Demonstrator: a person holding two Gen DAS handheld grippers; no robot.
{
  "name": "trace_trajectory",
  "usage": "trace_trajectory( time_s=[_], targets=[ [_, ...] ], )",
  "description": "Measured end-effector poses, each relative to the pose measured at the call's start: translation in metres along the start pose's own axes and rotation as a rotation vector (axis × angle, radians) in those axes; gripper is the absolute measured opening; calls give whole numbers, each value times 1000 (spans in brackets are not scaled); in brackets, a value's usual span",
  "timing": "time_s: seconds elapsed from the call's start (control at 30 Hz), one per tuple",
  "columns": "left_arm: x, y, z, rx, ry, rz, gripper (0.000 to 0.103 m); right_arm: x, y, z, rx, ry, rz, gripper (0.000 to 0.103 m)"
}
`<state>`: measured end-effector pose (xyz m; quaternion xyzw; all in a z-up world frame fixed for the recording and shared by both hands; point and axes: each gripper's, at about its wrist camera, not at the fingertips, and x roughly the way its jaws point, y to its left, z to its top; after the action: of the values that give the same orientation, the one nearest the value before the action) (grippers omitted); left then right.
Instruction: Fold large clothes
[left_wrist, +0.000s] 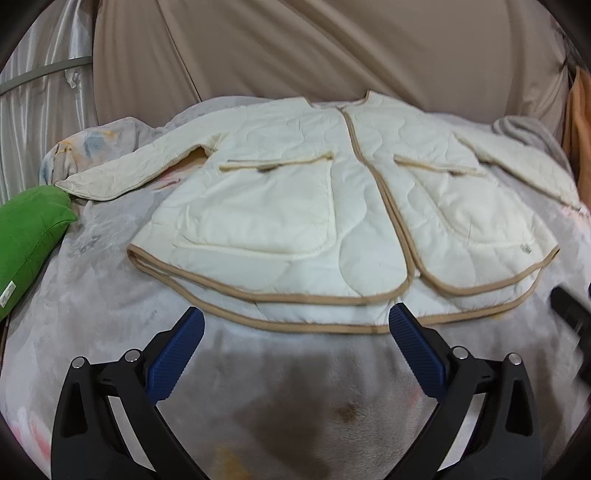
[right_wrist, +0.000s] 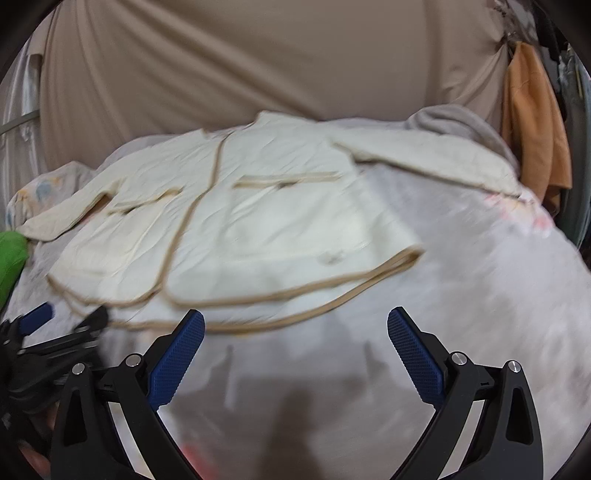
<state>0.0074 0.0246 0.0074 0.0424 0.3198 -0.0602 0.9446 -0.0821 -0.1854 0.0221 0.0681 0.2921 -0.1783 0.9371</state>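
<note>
Grey blanket (left_wrist: 92, 295): one jacket (left_wrist: 295, 206), two gaping tongs.

Cream quilted jacket (left_wrist: 280, 206) with tan trim, pale grey blanket (left_wrist: 110, 314), green pillow (left_wrist: 29, 236), orange cloth (right_wrist: 532, 122).

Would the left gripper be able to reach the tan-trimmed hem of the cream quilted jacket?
Probably yes: the left gripper is open just short of the hem of the cream quilted jacket, nothing lying between.

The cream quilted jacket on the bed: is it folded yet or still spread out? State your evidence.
Spread out. The jacket lies flat, front up, both sleeves extended sideways and its tan-trimmed hem fully visible; no part is folded over.
</note>
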Motion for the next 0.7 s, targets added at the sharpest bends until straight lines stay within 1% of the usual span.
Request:
trace_trajectory(
  time_s=[0.1, 0.13, 0.17, 0.2, 0.23, 0.3, 0.37, 0.43, 0.53, 0.6, 0.63, 0.67, 0.7],
  targets=[
    [-11, 20, 20, -2, -31, -34, 98, 2, -51, 42, -2, -38, -114, 98],
    [-13, 23, 28, -1, -45, -37, 98, 9, -74, 59, 9, -51, -161, 98],
    [-15, 29, 39, -2, -65, -39, 98, 17, -94, 75, 33, -54, -197, 98],
    [-14, 33, 48, 1, -77, -43, 98, 31, -127, 90, 80, -40, -227, 98],
    [-12, 38, 58, 4, -85, -49, 98, 42, -152, 100, 127, -28, -239, 98],
    [-4, 39, 77, 10, -97, -61, 98, 66, -203, 118, 243, -14, -221, 96],
    [10, 40, 93, 12, -105, -43, 98, 98, -247, 136, 338, 4, -229, 95],
    [26, 39, 107, 22, -105, 4, 98, 128, -272, 147, 382, 27, -282, 94],
    [50, 40, 125, 42, -84, 47, 98, 168, -309, 155, 460, 68, -335, 92],
    [68, 40, 135, 49, -69, 56, 98, 192, -333, 157, 534, 98, -339, 90],
    [74, 40, 137, 50, -63, 53, 98, 197, -340, 156, 565, 104, -347, 90],
    [82, 40, 141, 52, -58, 46, 98, 205, -347, 156, 595, 109, -346, 87],
    [88, 40, 143, 55, -56, 40, 98, 213, -354, 157, 629, 112, -335, 78]
  ],
)
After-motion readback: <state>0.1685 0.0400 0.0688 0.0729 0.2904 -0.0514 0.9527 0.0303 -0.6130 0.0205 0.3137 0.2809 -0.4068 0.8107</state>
